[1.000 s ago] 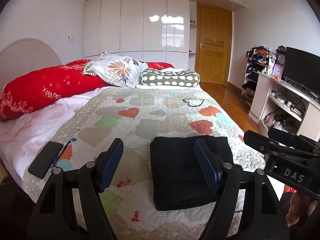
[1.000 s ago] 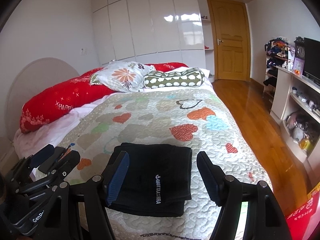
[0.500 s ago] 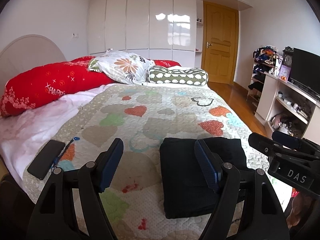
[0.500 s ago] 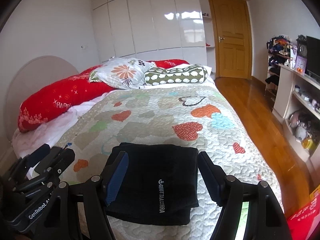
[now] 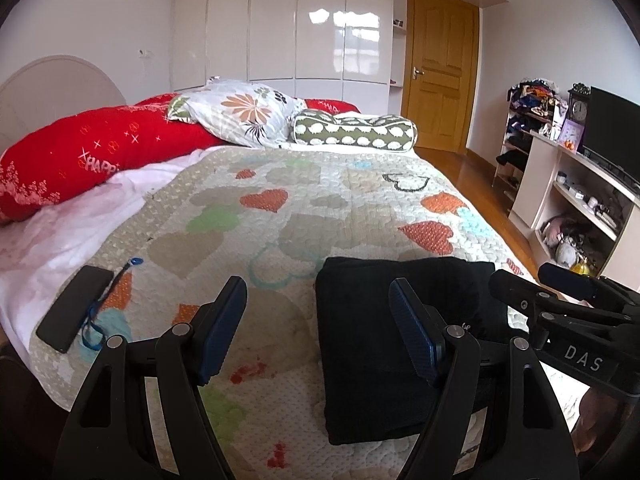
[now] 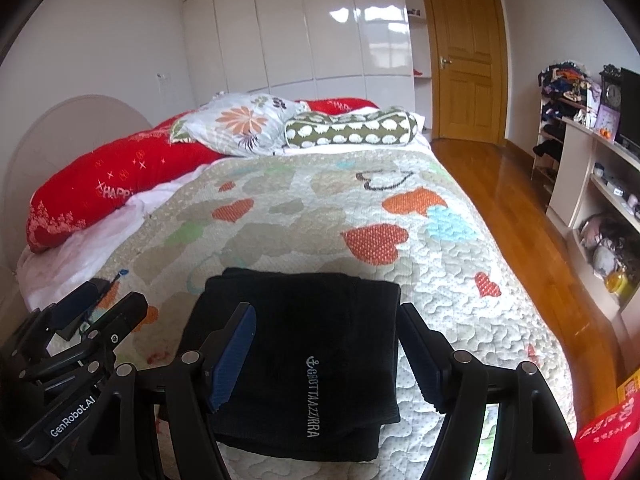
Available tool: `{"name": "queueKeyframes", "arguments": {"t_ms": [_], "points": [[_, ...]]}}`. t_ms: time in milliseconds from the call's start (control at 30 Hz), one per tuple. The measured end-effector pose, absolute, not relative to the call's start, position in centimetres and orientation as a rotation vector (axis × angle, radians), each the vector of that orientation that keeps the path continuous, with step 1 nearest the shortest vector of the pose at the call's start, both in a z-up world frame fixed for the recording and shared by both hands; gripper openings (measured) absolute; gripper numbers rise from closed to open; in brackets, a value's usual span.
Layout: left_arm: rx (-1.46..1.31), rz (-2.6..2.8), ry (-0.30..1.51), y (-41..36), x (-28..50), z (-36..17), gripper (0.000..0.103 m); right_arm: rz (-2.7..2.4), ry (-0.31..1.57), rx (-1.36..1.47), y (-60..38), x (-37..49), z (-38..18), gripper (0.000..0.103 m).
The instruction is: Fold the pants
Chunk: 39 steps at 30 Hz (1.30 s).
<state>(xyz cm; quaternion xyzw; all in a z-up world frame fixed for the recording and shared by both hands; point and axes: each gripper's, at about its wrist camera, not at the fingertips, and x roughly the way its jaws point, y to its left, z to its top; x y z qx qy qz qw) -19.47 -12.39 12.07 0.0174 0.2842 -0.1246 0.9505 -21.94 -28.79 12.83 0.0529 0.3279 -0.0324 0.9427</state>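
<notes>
2 hand-held grippers, side by side and angled downward: left hand-held gripper (image 5: 318, 330), black frame with blue-padded fingers (image 5: 224, 328), jaws spread apart, nothing clamped; right hand-held gripper (image 6: 326, 354), same build, fingers (image 6: 234, 354) likewise parted, nothing pressed between the pads.

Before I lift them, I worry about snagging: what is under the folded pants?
The folded pants lie on the heart-patterned quilt. Whatever is directly beneath them is covered.
</notes>
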Motion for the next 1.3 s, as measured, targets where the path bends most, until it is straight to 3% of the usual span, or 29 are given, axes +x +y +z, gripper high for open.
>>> {"name": "queueKeyframes", "arguments": {"t_ms": [1300], "points": [[0.027, -0.223, 0.621, -12.2, -18.9, 9.6, 0.074, -0.056, 0.704, 0.108, -28.6, -21.4, 10.2, 0.071]]}}
